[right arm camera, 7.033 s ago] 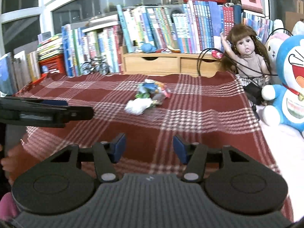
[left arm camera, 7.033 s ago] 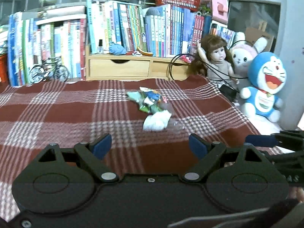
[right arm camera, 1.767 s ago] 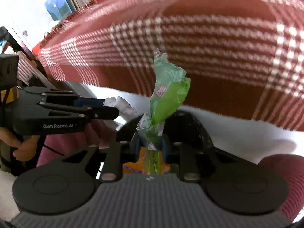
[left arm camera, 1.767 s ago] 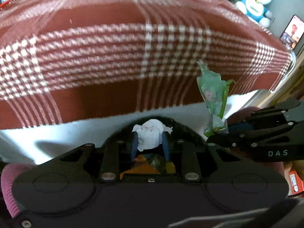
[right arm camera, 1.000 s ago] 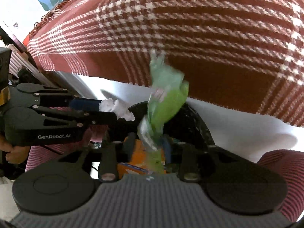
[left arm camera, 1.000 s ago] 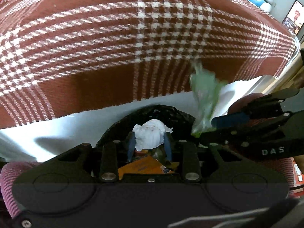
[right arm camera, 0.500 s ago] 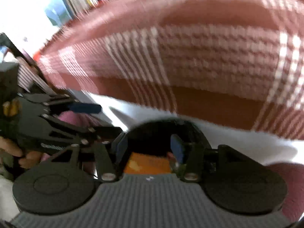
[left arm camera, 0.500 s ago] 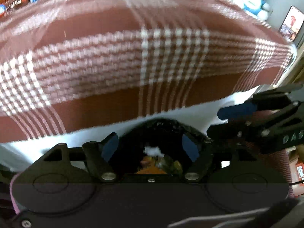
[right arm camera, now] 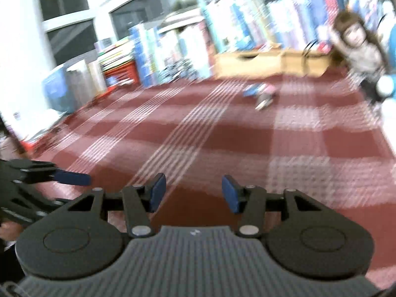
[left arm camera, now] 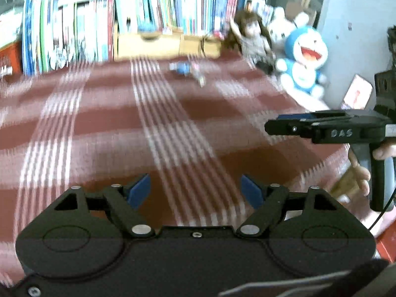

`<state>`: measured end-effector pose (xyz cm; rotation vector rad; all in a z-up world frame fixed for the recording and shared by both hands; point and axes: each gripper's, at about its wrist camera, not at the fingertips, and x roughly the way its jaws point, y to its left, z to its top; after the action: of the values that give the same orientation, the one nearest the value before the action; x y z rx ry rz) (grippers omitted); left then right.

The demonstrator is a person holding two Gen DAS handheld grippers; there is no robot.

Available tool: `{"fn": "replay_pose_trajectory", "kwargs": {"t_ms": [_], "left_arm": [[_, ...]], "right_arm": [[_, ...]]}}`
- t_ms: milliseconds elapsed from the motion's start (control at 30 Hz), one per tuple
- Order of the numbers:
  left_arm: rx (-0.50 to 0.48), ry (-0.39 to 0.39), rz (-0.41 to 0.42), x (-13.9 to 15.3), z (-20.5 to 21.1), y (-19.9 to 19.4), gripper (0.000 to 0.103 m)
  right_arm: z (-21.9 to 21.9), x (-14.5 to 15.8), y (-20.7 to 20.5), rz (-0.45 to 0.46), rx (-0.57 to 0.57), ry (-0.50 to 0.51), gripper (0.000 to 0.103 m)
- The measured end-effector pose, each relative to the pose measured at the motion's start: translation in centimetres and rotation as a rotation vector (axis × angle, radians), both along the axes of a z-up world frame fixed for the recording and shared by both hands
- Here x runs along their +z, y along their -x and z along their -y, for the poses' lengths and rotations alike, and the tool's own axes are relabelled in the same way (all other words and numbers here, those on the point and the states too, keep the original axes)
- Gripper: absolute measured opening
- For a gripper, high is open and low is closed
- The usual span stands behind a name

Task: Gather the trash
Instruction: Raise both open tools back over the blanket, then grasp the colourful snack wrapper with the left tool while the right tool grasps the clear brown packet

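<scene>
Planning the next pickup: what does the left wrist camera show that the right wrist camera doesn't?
Only the left wrist view shows the blue plush toy whole, the white bunny plush behind it, and the hand holding the right gripper.

Only the right wrist view shows the window frame and the stacked books at far left.

Both show the left gripper open, the remaining trash on the plaid cloth, the doll, and the wooden drawer box.
</scene>
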<state>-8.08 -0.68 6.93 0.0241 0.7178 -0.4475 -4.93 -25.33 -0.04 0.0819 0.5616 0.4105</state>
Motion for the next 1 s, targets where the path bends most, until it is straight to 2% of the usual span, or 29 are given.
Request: {"fn": "replay_pose_trajectory", "kwargs": {"t_ms": [133,233,333,433,500,600,700,800,900,1000], "left_arm": [[0.027,-0.009,0.028,1.3,1.7,-6.4,0.083],[0.061,0.029,0.028,1.6,2.7,-11.6,0.085],[0.099,0.061,0.093,1.4,3.9,-16.5,0.089],[0.065,0.061,0.179,0.7,6.2,-20.9,0.091],[0.059,0.04,0.191,0.0,8.0,-23.8,0.093],[0.064,0.038,0.148,-1.2,10.2,-28.0,0.094],[0.123,0.142,0.103,-2.4,11.3,-31.9,0.095],[0.189,0.218,0.003,-4.2,11.8,-35.5,0.095],[0.237,0.216,-0.052,-5.7,12.8,-37.7,0.095],[0.228,0.134,-0.028,-6.9,14.3,-38.6,0.096]], "right_arm": [[1.1,0.5,-4.5,0.029,-0.08,0.056,0.065],[1.5,0.1,-8.3,0.006,-0.117,0.076,0.065],[1.8,-0.3,-11.3,0.002,-0.132,0.088,0.07],[1.9,-0.8,-14.2,-0.001,-0.153,0.091,0.073],[2.1,-1.7,-16.1,-0.016,-0.162,0.076,0.077],[2.1,-2.8,-18.0,-0.045,-0.168,0.074,0.078],[2.0,-3.4,-19.1,-0.046,-0.157,0.091,0.078],[2.1,-3.7,-20.0,-0.047,-0.149,0.111,0.079],[2.6,-3.9,-20.8,-0.06,-0.151,0.099,0.08],[3.0,-3.9,-21.1,-0.057,-0.14,0.103,0.08]]}}
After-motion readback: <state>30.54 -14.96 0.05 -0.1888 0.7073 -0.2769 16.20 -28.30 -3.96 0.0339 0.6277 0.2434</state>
